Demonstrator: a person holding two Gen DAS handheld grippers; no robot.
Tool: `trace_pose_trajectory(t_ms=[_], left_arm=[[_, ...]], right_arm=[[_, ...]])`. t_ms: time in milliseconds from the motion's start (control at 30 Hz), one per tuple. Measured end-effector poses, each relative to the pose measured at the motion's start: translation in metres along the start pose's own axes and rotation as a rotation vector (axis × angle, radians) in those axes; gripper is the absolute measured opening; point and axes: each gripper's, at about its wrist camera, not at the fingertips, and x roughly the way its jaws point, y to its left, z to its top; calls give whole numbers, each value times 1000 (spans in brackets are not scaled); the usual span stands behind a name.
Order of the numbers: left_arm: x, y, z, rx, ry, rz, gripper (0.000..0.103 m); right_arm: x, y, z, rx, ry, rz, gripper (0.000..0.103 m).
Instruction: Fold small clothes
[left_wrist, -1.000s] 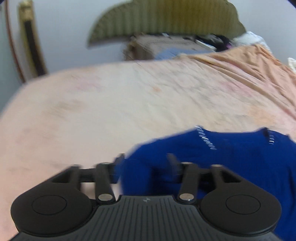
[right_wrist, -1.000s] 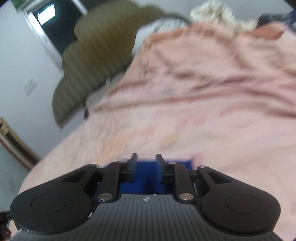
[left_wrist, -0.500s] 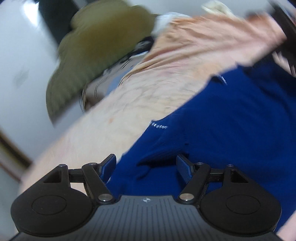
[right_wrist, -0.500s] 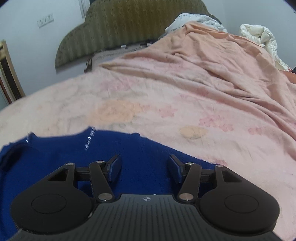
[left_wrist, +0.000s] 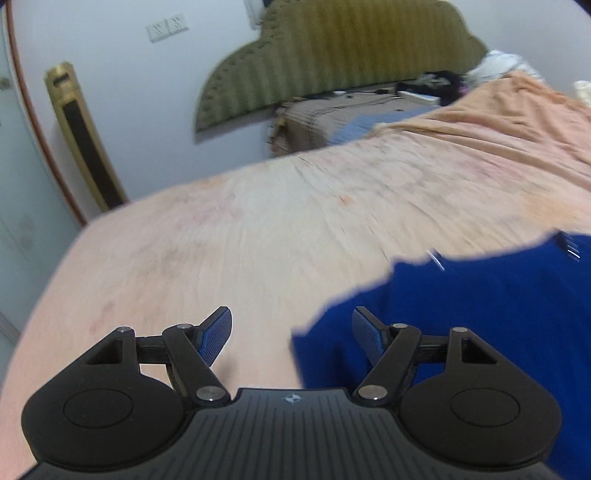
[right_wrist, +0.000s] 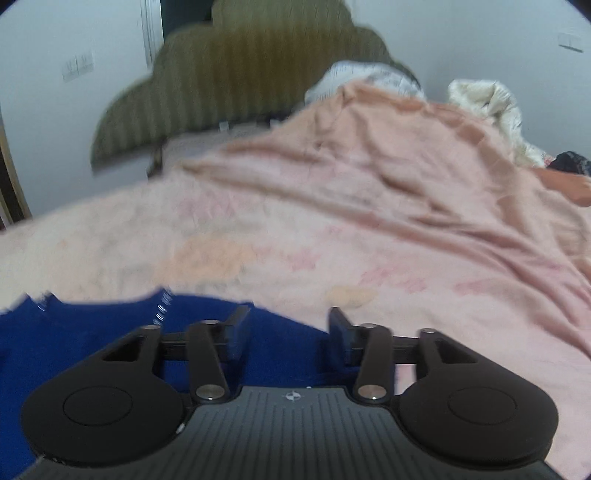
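Left gripper (left_wrist: 291, 334): jaws spread wide, nothing pinched. Blue garment (left_wrist: 480, 314) off to the right of the gap, its ragged left edge lying partway between the jaws toward the right-hand finger, which sits over blue cloth; left-hand finger over bare pink bedsheet (left_wrist: 258, 229).

Right gripper (right_wrist: 288, 328): jaws parted, no cloth clamped. Blue garment (right_wrist: 92, 332) spread beneath and to the left of the gap, running under the left-hand finger; far edge curving just ahead of the fingertips. Right-hand finger near the garment's right border, sheet beyond.

Progress, judged from layout: garment flat on the bed, released by both tools, small white-stitched marks visible along the far edge. Cannot tell how many folds already in; edges blurred, no clear layered crease visible. Looks like an early or mid stage: laid out or smoothed, no compact folded bundle yet. Remaining: re-grip edges or corners, fold across, square up.

Headboard (left_wrist: 332, 55) and rumpled bedding at far end, well clear of the work.
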Motion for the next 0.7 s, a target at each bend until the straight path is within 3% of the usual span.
trace_pose_trajectory(t_ms=[133,233,333,500,533,567,600,633,667,700], left_arm=[[-36,16,-45,-62,51,-208,72],[-45,9,-71,-81,74,-311,71],[-48,-1,-90,-56,92,-353,66],[-45,-10,-103,-46,138,-359,15],[-46,-9,-103,-57,141,-366,11],[-47,-8,-103,-62,139,-369,9],[-49,-8,-102,-63,133,-368,7],[-51,-8,-102,-65,125,-367,6],[-55,-6,-102,-69,115,-369,5],[-59,-4,-102,-74,108,-370,5]], right_arm=[[-47,-12,-14,51,-26,85,67],[-77,-19,-36,56,6,110,67],[-103,-26,-60,62,43,111,67],[-125,-31,-93,51,119,105,67],[-126,-30,-97,53,129,114,67],[-126,-30,-101,52,142,129,61],[-125,-28,-103,50,155,143,45],[-124,-26,-105,48,164,151,36],[-122,-24,-107,43,165,141,17],[-121,-23,-107,35,160,121,9]])
